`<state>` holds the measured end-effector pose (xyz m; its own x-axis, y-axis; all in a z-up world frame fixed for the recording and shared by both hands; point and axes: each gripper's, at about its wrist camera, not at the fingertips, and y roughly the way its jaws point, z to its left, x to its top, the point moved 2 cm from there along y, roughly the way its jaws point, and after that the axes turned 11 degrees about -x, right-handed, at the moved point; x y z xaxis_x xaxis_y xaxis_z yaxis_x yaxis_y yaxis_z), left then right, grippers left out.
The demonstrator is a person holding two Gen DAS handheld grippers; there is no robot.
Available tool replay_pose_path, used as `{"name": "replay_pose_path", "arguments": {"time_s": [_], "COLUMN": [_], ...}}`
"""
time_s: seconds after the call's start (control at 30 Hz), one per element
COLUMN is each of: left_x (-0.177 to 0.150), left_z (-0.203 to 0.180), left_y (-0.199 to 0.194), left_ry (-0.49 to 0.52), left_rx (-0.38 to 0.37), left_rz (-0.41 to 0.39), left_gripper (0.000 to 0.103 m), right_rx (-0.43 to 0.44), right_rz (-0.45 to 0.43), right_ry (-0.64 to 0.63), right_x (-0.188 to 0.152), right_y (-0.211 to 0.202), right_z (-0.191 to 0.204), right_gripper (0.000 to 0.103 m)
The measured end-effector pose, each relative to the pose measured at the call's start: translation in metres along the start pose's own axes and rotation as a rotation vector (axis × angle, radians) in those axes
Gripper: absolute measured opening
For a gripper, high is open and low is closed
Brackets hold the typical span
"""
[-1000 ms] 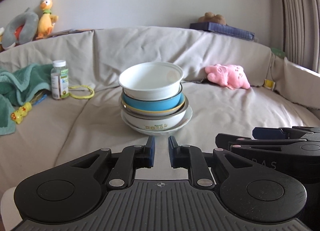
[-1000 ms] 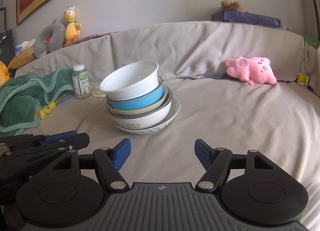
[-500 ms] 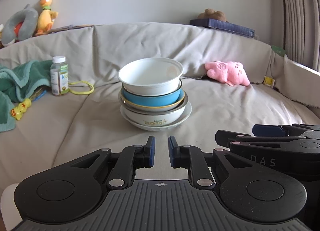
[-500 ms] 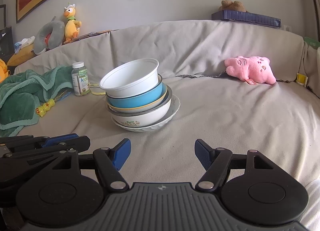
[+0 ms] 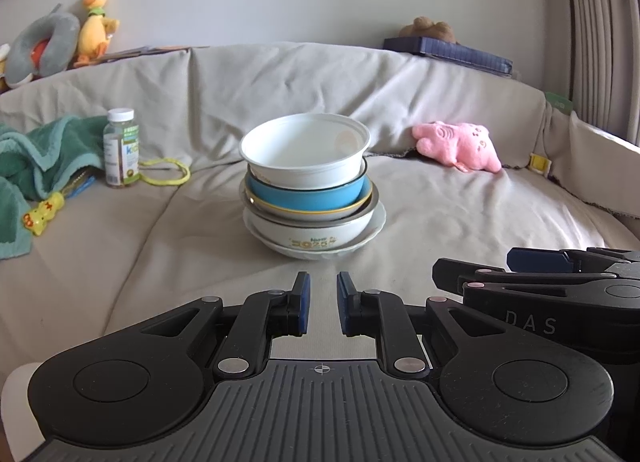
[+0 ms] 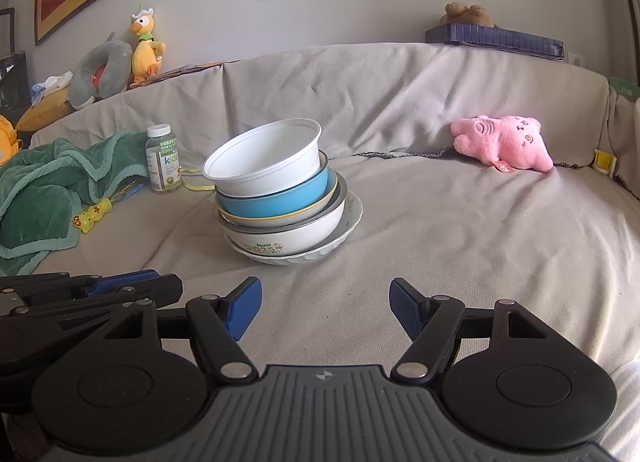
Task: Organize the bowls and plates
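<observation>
Since a second ago the stack of bowls [image 5: 312, 198] sits a touch lower in my left view; both my hands have held still. At ten o'clock lie a green towel [image 5: 36, 158] and a vitamin bottle [image 5: 122, 148], well clear of my path. My left tool [image 5: 322, 302] is nearly closed and empty. The stack stands on the sofa [image 5: 460, 214] at twelve o'clock, its long axis upright, the white bowl [image 6: 266, 164] on top tilted, mouth toward eleven. My right tool [image 6: 326, 308] gapes open and empty. A pink plush [image 6: 502, 142] lies at two o'clock.
</observation>
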<state>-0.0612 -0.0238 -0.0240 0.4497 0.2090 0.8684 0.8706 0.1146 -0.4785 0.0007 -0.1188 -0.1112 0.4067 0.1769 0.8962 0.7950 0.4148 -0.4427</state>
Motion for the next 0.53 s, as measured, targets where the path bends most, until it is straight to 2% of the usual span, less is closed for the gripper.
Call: {"name": "replay_pose_path", "arguments": {"time_s": [0.53], "left_x": [-0.001], "left_z": [-0.01], "left_y": [-0.003], "left_ry": [-0.006], "left_rx": [0.029], "left_rz": [-0.01], "left_gripper": [0.017], "right_rx": [0.004], "right_rz": [-0.004], "right_ry": [0.0], "right_x": [-0.001], "right_y": [-0.002], "right_z": [0.0], "right_gripper": [0.072]}}
